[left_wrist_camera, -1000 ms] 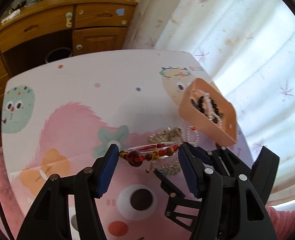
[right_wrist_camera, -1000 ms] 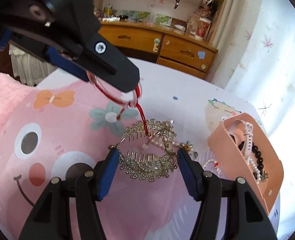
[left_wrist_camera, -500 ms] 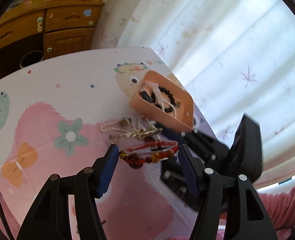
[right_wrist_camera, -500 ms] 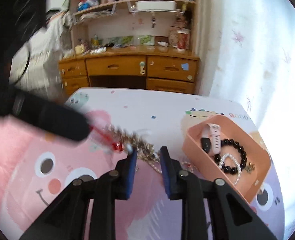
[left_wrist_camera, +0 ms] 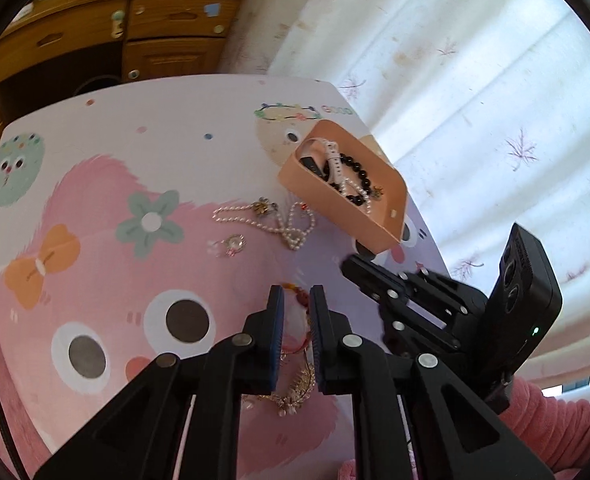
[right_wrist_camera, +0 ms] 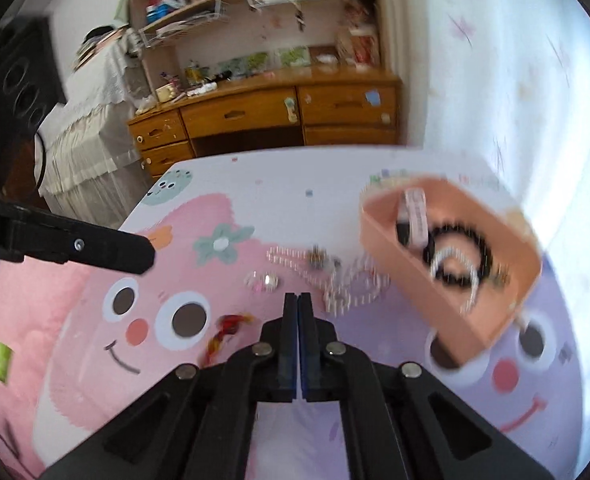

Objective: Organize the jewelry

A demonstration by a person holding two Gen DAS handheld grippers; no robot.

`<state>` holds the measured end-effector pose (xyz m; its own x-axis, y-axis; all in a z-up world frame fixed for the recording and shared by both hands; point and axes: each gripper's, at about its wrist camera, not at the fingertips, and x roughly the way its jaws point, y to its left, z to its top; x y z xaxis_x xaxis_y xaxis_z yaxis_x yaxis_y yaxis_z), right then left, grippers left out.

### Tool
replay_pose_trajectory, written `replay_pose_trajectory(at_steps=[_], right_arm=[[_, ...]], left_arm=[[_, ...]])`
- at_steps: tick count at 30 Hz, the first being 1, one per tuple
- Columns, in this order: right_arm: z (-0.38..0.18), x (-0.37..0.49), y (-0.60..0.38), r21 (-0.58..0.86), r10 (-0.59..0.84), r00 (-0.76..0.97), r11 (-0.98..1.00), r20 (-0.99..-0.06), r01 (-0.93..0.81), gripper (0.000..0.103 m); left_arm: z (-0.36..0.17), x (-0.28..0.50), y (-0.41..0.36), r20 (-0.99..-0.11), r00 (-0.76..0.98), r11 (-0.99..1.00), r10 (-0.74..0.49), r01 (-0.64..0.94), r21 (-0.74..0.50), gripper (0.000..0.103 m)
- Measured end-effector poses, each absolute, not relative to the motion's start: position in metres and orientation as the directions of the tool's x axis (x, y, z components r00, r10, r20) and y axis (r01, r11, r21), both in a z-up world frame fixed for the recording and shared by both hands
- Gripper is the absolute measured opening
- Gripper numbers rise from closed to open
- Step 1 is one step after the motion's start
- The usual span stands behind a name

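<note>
My left gripper (left_wrist_camera: 297,292) is closing on a red bead bracelet (left_wrist_camera: 299,298), and its pads press the beads. A gold hair comb (left_wrist_camera: 297,388) shows lower down between its arms, by the red cord. My right gripper (right_wrist_camera: 297,298) is shut with nothing visible between its pads; it also appears in the left wrist view (left_wrist_camera: 353,266) just right of the left one. The peach tray (left_wrist_camera: 375,220) holds a white watch band, a black bead bracelet and pearls. A pearl necklace (left_wrist_camera: 255,218) and a small ring-like piece (left_wrist_camera: 233,244) lie on the mat.
The cartoon-print table mat (left_wrist_camera: 95,200) ends at a rounded far edge. Beyond it stands a wooden dresser (right_wrist_camera: 279,112) with shelves above. A pale curtain (left_wrist_camera: 475,80) hangs on the right. A pink sleeve (left_wrist_camera: 555,436) is at the lower right.
The left jaws have closed from wide onto the red bracelet. The right jaws have closed fully and pulled back from the comb. The comb has left its place beside the pearls.
</note>
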<state>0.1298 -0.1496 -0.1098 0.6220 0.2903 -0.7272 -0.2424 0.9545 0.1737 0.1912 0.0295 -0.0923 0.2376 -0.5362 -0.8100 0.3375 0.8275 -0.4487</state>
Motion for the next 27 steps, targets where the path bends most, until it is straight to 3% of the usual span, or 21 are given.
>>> replay_pose_trajectory(at_steps=[2,8,11,12,13,17,19,27], right_arm=[[-0.114,0.126,-0.154,0.201,0.305,0.597,0.951,-0.742,-0.237,0.000],[-0.125,0.118,-0.160,0.260,0.364,0.518,0.929,-0.774,-0.264,0.001],[-0.132,0.120,-0.159,0.299,0.398,0.461,0.914,-0.793,-0.275,0.003],[-0.134,0.121,-0.159,0.315,0.409,0.439,0.909,-0.800,-0.274,0.004],[-0.135,0.123,-0.159,0.325,0.417,0.425,0.905,-0.803,-0.275,0.010],[-0.136,0.127,-0.157,0.342,0.446,0.383,0.887,-0.809,-0.311,0.037],[-0.136,0.131,-0.156,0.340,0.456,0.357,0.876,-0.815,-0.341,0.038],[-0.145,0.161,-0.154,0.335,0.478,0.250,0.827,-0.842,-0.452,0.038]], left_arm=[[-0.096,0.188,0.030,-0.820,0.231,0.835,-0.524,0.328,-0.441,0.009],[-0.123,0.167,0.021,-0.903,0.172,0.885,-0.393,0.339,-0.321,0.023],[-0.135,0.152,0.014,-0.925,0.156,0.893,-0.348,0.357,-0.275,0.046],[-0.140,0.145,0.012,-0.932,0.156,0.897,-0.328,0.361,-0.255,0.061],[-0.141,0.142,0.011,-0.935,0.160,0.900,-0.318,0.363,-0.243,0.068],[-0.152,0.124,0.004,-0.945,0.159,0.913,-0.287,0.345,-0.219,0.080],[-0.156,0.115,0.000,-0.946,0.180,0.926,-0.271,0.318,-0.205,0.089],[-0.164,0.082,-0.036,-0.903,0.400,0.975,-0.157,0.209,-0.077,0.094]])
